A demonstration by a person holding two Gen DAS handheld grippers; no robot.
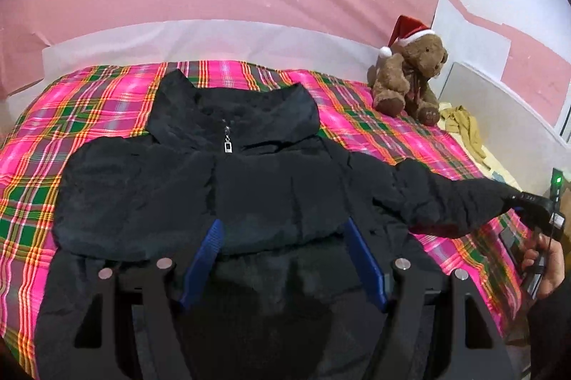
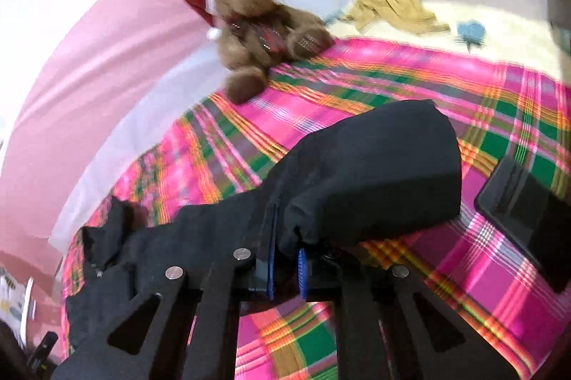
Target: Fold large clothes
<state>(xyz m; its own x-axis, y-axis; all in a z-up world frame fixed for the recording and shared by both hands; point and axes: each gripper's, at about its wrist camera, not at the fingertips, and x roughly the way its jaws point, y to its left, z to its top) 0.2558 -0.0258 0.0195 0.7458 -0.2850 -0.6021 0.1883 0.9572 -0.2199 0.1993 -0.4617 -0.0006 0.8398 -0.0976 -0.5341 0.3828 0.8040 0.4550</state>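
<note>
Black jacket (image 1: 200, 198) lies zipped on plaid blanket (image 1: 360, 126). R gripper (image 2: 285, 267) clamped on its sleeve (image 2: 371, 176), lifted off the blanket; L gripper (image 1: 282, 258) spread wide over jacket front. Teddy bear (image 1: 410, 76) sits nearby.

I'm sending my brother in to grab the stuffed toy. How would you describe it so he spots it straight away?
Start at the bed with the pink plaid blanket, where a black jacket lies spread out. At the blanket's far right corner, beyond the jacket's outstretched sleeve, sits a brown teddy bear. Its red and white Santa hat sets it apart from the crumpled yellow cloth beside it.
</note>
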